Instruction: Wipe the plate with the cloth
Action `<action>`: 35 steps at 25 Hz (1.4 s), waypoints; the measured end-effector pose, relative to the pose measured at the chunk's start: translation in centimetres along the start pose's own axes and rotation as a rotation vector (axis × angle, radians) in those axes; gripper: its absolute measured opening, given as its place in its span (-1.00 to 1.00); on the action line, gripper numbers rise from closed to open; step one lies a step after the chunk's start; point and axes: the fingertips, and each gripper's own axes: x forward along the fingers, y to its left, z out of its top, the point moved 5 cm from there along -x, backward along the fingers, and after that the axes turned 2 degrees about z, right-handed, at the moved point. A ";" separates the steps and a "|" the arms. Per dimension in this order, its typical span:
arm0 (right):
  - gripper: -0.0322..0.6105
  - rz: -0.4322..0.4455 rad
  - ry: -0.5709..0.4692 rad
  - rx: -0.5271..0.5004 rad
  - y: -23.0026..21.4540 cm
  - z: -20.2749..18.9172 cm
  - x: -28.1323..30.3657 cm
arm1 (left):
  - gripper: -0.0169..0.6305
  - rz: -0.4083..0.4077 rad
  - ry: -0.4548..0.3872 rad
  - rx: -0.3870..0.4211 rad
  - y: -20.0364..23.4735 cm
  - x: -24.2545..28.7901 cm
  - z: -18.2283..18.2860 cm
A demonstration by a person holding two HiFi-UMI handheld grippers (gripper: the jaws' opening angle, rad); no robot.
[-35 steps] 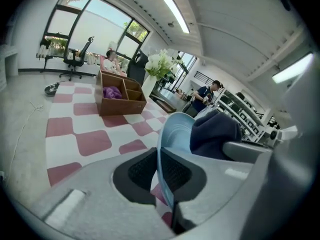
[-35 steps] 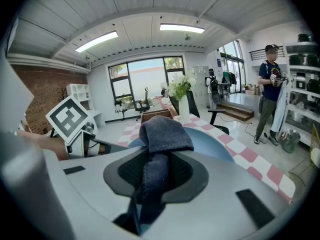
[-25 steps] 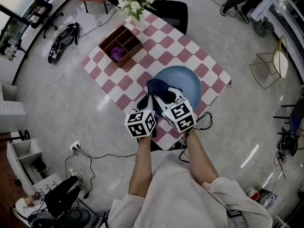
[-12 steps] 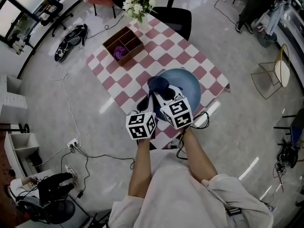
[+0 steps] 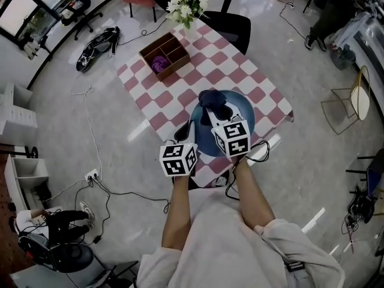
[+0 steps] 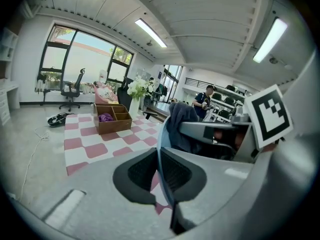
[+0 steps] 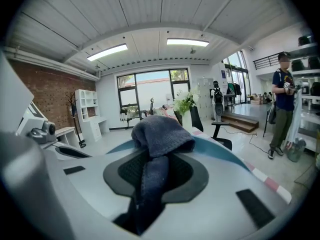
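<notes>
**Head view:** The left gripper (image 5: pixel 183 134) reaches up from the lower middle of the frame to the left rim of the round light-blue plate (image 5: pixel 243 114). The plate sits over the lower right part of the pink-and-white checked worktop (image 5: pixel 180 83). The right gripper (image 5: pixel 213 114) comes in just to the right of it. The bunched dark-blue cloth (image 5: pixel 213 99) at its tip lies against the plate's upper left area. Only this view takes in the whole worktop. A brown wooden compartment box (image 5: pixel 165 54) stands in the upper left, and a bunch of white flowers (image 5: pixel 186 2) is at the top edge. Whether the plate rests flat on the worktop cannot be told here.

**Left gripper view:** The jaws of the left gripper (image 6: pixel 161 173) are clenched on the plate's thin rim (image 6: pixel 161 149). The rim runs edge-on between them as a pale line. Beyond it, right of centre, the cloth (image 6: pixel 181 126) hangs from the right gripper (image 6: pixel 215 134). This side-on look at that gripper appears in no other view. The wooden box (image 6: pixel 112 116) is at left of centre.

**Right gripper view:** The jaws of the right gripper (image 7: pixel 150 176) are clamped on the cloth (image 7: pixel 160 134). A strip of cloth is pinched between them, and the rest mushrooms above in the centre. The plate (image 7: pixel 222 153) shows as a blue band behind the cloth. Only here is a standing person (image 7: pixel 284 104) seen, at the right edge.
</notes>
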 end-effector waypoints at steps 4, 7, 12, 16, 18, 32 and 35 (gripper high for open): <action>-0.59 -0.040 -0.004 0.016 -1.3 0.0 -0.7 | -0.88 0.005 -0.005 0.000 0.1 -0.6 0.1; -0.59 -0.061 0.000 0.016 -2.2 -0.3 -1.3 | -0.88 0.008 -0.015 -0.007 0.0 -1.0 -0.1; -0.59 -0.095 0.009 0.017 -3.5 -0.8 -2.4 | -0.88 0.005 -0.037 -0.033 0.0 -1.6 -0.5; -0.59 -0.118 0.015 0.025 -4.3 -1.4 -3.2 | -0.88 0.017 -0.058 -0.051 0.6 -2.2 -0.6; -0.59 -0.122 0.018 0.026 -4.5 -1.6 -3.5 | -0.88 0.025 -0.068 -0.066 0.9 -2.5 -0.6; -0.59 -0.107 0.072 0.020 -4.7 -3.6 -5.4 | -0.88 0.089 -0.127 -0.109 2.3 -3.5 0.3; -0.59 -0.096 0.083 0.019 -4.5 -3.9 -5.6 | -0.88 0.101 -0.140 -0.111 2.4 -3.5 0.7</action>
